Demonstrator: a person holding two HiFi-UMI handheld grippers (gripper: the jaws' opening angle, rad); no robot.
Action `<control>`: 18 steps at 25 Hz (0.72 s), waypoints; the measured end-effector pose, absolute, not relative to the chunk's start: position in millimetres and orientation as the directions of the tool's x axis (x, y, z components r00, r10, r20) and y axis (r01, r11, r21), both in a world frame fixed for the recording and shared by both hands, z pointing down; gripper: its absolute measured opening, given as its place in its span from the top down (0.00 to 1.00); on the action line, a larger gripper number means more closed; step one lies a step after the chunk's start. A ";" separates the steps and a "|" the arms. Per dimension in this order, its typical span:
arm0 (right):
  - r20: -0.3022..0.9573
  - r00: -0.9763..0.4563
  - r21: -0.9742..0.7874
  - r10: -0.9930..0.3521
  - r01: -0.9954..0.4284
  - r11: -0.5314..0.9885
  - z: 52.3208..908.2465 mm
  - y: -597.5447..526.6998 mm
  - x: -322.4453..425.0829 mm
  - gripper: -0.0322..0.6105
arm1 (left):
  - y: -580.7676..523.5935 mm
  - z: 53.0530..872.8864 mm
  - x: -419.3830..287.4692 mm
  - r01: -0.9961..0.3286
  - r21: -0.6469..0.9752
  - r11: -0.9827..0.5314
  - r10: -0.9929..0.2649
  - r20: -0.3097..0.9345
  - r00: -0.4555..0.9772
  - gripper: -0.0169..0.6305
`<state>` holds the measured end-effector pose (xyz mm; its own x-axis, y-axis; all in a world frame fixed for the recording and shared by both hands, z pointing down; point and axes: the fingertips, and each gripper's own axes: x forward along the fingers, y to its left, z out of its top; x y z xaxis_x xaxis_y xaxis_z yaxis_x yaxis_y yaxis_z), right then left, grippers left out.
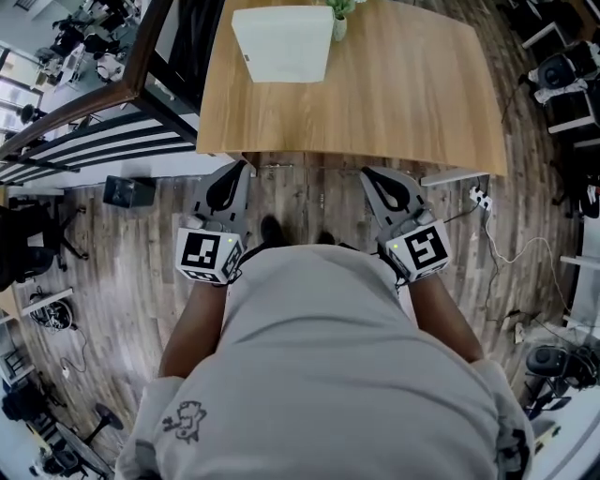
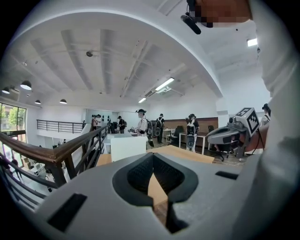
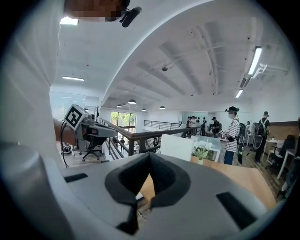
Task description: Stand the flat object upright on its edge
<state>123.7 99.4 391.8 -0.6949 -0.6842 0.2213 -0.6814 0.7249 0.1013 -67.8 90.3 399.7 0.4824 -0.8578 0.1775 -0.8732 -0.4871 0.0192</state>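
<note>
Your left gripper (image 1: 240, 171) and right gripper (image 1: 371, 176) both pressed together, empty, short of the table (image 1: 403, 94); white slab (image 1: 284, 42) at its far side

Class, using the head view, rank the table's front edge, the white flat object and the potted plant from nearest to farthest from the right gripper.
1. The table, its front edge ahead of the right gripper.
2. The white flat object, farther back, to the left.
3. The potted plant, at the far edge by that object's right corner.
</note>
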 end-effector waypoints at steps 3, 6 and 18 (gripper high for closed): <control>0.220 -0.700 0.098 -0.680 -0.678 0.729 393.7 110.7 142.2 0.94 | 103.4 400.6 -57.6 -0.884 0.026 -0.467 -0.868 0.177 0.464 0.96; 0.223 -0.714 0.093 -0.664 -0.662 0.744 398.8 124.2 154.2 0.94 | 118.1 406.0 -49.8 -0.889 0.029 -0.457 -0.871 0.187 0.454 0.96; 0.220 -0.736 0.094 -0.640 -0.637 0.765 404.8 142.5 177.3 0.94 | 146.0 404.7 -26.9 -0.903 0.039 -0.428 -0.884 0.190 0.427 0.96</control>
